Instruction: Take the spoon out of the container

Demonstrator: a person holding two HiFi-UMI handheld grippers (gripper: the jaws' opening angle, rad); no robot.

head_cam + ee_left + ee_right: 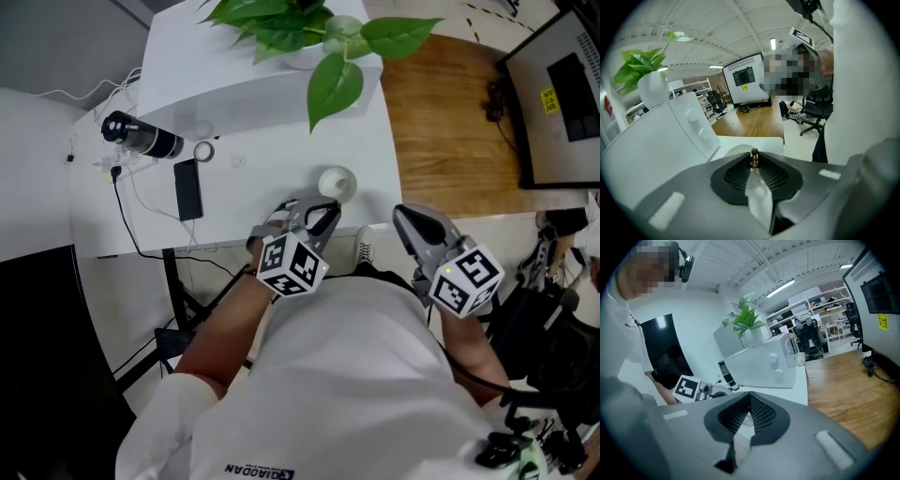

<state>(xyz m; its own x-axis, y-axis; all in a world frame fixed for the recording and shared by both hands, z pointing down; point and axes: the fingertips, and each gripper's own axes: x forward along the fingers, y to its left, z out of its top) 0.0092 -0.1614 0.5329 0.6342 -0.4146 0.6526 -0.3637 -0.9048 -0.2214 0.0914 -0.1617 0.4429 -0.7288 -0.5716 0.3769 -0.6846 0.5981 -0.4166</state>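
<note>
Over on the left, a black phone (187, 188) lay flat on the white counter (239, 220). The left tool (753, 158) was clenched on the spoon (757, 199), the brown beaded end poking up past its pads, right beside the white container (336, 182); whether the spoon was clear of the rim, I couldn't tell. Further right, the right tool (749, 398) hung off the counter's edge, jaws together, gripping nothing.
</note>
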